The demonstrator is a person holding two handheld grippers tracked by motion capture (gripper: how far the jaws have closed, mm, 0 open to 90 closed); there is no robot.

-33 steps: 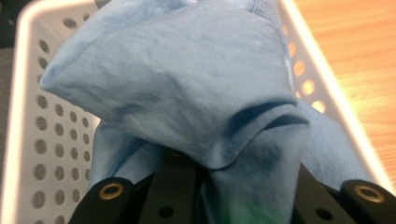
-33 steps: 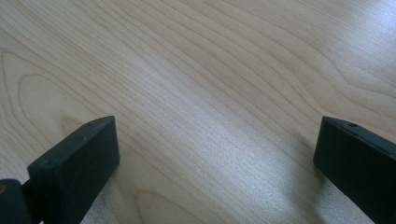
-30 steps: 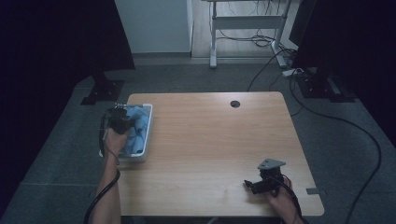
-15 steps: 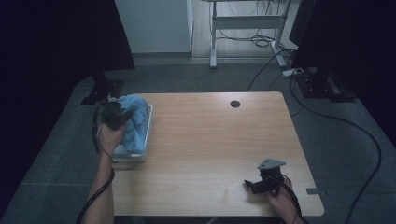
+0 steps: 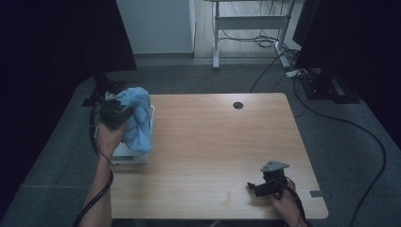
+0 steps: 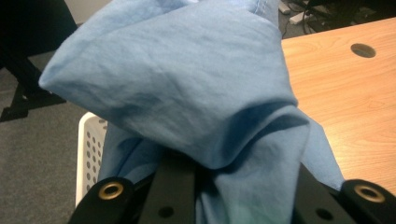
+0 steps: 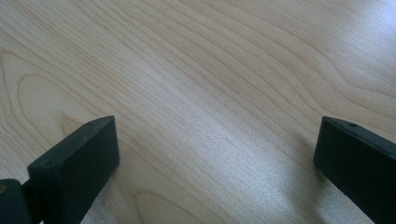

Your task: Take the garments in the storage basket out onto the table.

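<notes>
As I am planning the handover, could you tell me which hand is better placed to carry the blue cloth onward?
Left: its tool already grips the blue cloth above the white basket.

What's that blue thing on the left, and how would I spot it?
Start at the wooden table and go to its left edge, where a white perforated basket sits. Bunched above it, pinched in the left gripper, is the cloth: soft, crumpled and light blue, the one coloured thing there.
</notes>
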